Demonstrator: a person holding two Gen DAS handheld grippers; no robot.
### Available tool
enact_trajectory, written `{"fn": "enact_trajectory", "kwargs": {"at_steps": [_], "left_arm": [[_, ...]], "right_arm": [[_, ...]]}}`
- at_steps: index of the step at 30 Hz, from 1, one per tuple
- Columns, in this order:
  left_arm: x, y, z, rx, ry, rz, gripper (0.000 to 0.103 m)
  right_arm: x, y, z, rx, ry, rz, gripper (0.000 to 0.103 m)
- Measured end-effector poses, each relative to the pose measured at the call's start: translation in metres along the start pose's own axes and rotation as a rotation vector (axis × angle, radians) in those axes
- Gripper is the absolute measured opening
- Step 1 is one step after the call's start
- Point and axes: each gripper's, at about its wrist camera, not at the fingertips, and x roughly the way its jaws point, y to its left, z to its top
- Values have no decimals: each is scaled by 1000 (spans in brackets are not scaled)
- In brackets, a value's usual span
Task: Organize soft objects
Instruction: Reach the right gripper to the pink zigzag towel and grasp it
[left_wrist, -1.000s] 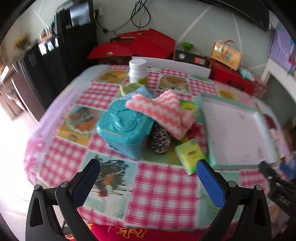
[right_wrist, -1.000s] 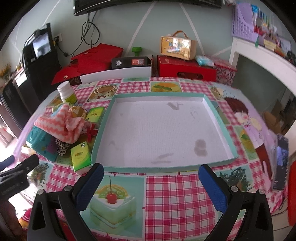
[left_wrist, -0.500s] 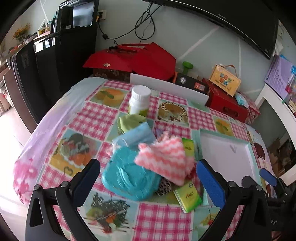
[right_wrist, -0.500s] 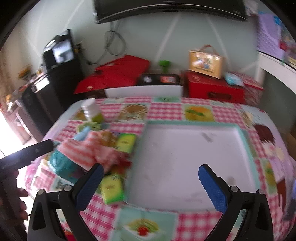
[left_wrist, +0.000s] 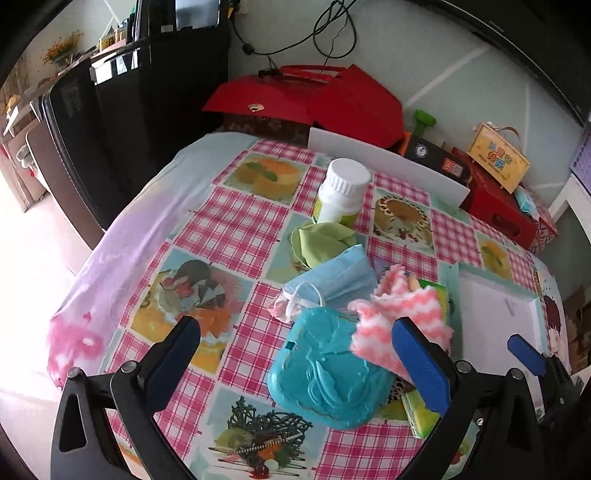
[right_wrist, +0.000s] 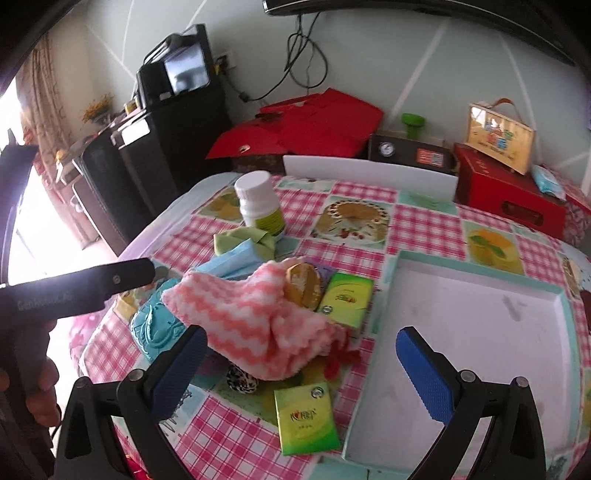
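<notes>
I am judging the task as not yet begun. The tray (right_wrist: 480, 314) is lying empty on the desk (left_wrist: 229, 229). The pink towel (right_wrist: 255, 314) and blue mask (left_wrist: 332, 280) are sitting heaped beside it. I am holding both claws (left_wrist: 295, 354) (right_wrist: 301, 369) apart, gripping nothing.

The pink-and-white towel (right_wrist: 255, 325) covers most of the pile at the centre of the right wrist view: only the end of a spotted black-and-white item (right_wrist: 242, 380) and a scrap of something red (right_wrist: 338, 360) stick out below it. The white tray (right_wrist: 476, 339) runs off the right edge. In the left wrist view, the blue finger (left_wrist: 421, 363) hides the towel's lower corner.
</notes>
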Motion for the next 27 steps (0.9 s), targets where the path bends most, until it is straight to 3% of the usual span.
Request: {"fn": "enact_trajectory", "kwargs": {"at_steps": [18, 27], "left_arm": [[42, 19, 12, -29, 123, -39, 103], [62, 26, 24, -17, 206, -63, 103]], "right_arm": [[32, 11, -16, -70, 108, 64, 93], [46, 10, -9, -62, 103, 56, 87]]}}
